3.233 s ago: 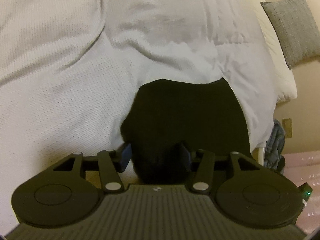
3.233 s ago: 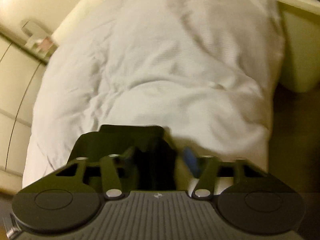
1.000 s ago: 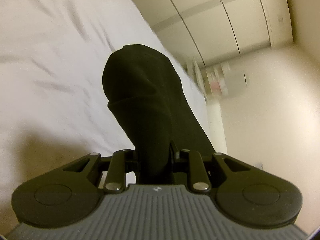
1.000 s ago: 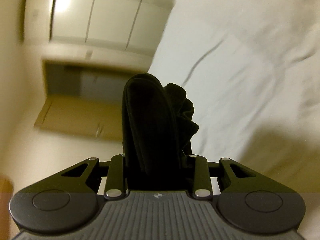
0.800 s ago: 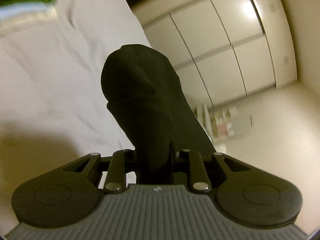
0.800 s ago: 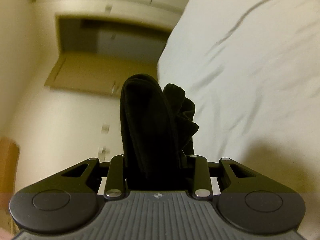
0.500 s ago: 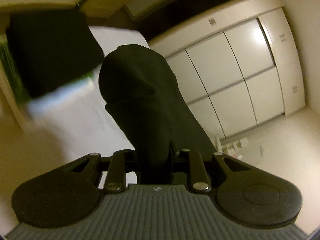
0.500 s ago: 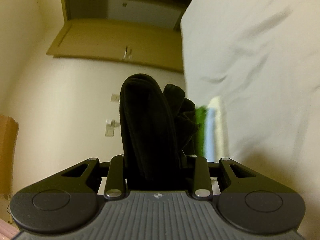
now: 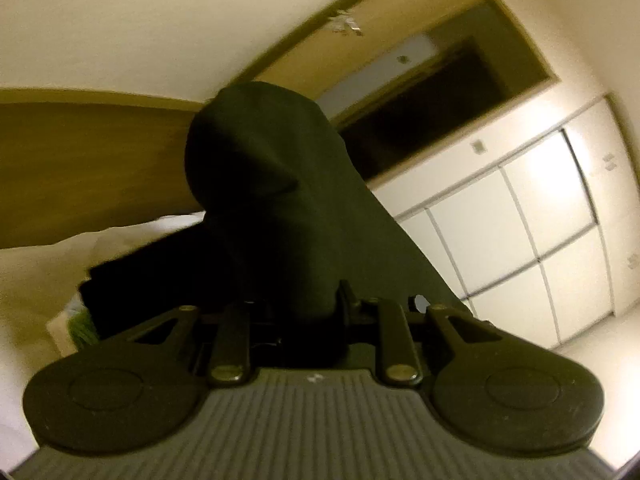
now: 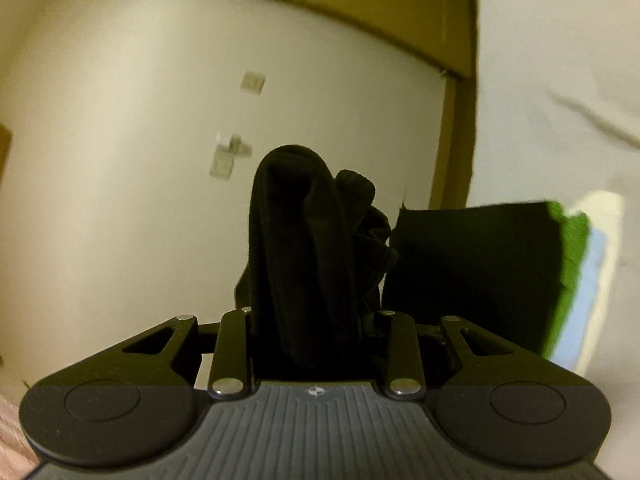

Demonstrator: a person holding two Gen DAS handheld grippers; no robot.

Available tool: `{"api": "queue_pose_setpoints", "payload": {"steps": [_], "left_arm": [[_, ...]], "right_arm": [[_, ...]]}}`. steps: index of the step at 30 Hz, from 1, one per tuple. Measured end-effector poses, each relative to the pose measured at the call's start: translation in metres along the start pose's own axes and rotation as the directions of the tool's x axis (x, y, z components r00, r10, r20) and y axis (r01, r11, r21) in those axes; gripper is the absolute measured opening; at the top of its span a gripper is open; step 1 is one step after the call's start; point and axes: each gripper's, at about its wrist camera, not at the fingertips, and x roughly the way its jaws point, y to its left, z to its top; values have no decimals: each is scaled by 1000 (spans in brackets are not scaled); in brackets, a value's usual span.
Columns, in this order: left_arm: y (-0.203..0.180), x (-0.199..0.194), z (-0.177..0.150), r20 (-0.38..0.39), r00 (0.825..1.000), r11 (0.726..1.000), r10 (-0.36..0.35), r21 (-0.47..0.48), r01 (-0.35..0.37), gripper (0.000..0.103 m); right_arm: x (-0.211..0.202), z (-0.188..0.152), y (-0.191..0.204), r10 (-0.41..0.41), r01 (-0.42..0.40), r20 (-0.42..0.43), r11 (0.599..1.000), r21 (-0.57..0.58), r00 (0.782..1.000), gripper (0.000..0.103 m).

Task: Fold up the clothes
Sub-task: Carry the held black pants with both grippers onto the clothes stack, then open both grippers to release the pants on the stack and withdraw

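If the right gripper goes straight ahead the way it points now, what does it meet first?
The right gripper, jaws easing open, has a folded black garment between them, blocking the centre view. Beyond seems to be the cream wall; the stack of folded clothes sits right of that line. Depth is unclear.

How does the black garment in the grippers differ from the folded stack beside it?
The black garment is bunched in thick rounded folds and held aloft; the folded stack lies flat and square-edged. The garment is all black; the stack shows green and pale layers under its black top. Both are dark cloth.
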Motion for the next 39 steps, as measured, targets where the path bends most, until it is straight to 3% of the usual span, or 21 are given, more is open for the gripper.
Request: {"api": "queue_pose_setpoints", "payload": {"steps": [1, 3, 4, 7, 9, 10, 11, 13, 15, 16, 18, 19, 21, 22, 23, 24, 28, 30, 33, 35, 39], "left_arm": [[10, 13, -3, -10, 999, 999, 46, 1, -46, 24], [34, 42, -9, -62, 982, 984, 180, -8, -180, 27], [45, 53, -13, -86, 967, 970, 239, -16, -242, 30], [55, 50, -9, -66, 981, 980, 180, -80, -185, 33], [48, 53, -4, -83, 976, 978, 200, -40, -204, 33], [46, 55, 1, -91, 974, 978, 208, -13, -210, 33], [42, 56, -3, -98, 972, 977, 212, 13, -212, 33], [38, 60, 0, -109, 970, 976, 219, 45, -215, 33], [34, 64, 1, -114, 968, 974, 225, 63, -219, 33], [29, 67, 3, -121, 968, 975, 219, 71, -211, 33], [21, 72, 2, -141, 971, 979, 192, 104, -178, 34], [19, 75, 3, -154, 969, 976, 195, 125, -177, 35], [15, 80, 6, -176, 961, 970, 215, 152, -189, 37], [7, 78, 6, -172, 957, 965, 233, 160, -206, 37], [0, 76, 6, -168, 954, 961, 250, 167, -222, 37], [-8, 74, 6, -164, 950, 955, 267, 175, -238, 38], [-29, 40, -15, -112, 925, 922, 364, 185, -340, 40], [-40, 23, -22, -94, 910, 900, 405, 214, -379, 40], [-52, 5, -28, -106, 883, 871, 458, 253, -422, 40], [-66, -4, -29, -120, 859, 842, 498, 305, -445, 40], [-97, -11, -47, -101, 822, 777, 561, 407, -480, 49]], "right_arm": [[14, 6, -12, -19, 20, -23, 1000, 9, 1000, 45], [35, 13, -47, -130, 134, -47, 987, 94, 990, 69], [44, 15, -67, -190, 197, -61, 970, 140, 980, 71], [39, 12, -93, -155, 153, -10, 959, 237, 988, 74], [31, 12, -92, -142, 132, 29, 966, 223, 989, 75], [30, 13, -89, -147, 138, 33, 970, 199, 989, 70], [28, 14, -86, -152, 144, 36, 974, 175, 988, 54], [29, 16, -80, -176, 171, 36, 978, 121, 984, 41], [34, 15, -71, -210, 208, 34, 977, 54, 977, 18], [31, 14, -64, -215, 215, 54, 977, 19, 975, 12], [24, 13, -47, -228, 233, 102, 971, -50, 968, 12], [23, 10, -46, -277, 290, 125, 953, -93, 953, 12], [24, 4, -51, -391, 404, 119, 908, -114, 913, 23], [24, 3, -53, -416, 427, 111, 899, -100, 902, 32], [21, 3, -51, -429, 439, 116, 895, -85, 896, 50], [14, 1, -45, -437, 450, 138, 890, -78, 889, 54], [-16, -10, -9, -456, 485, 219, 868, -103, 863, 62], [-27, -22, 4, -449, 482, 225, 867, -123, 865, 66], [-38, -48, 19, -450, 472, 159, 868, -156, 879, 80], [-38, -69, 24, -480, 492, 108, 848, -196, 871, 88], [-40, -107, 40, -526, 517, 53, 803, -296, 849, 89]]}}
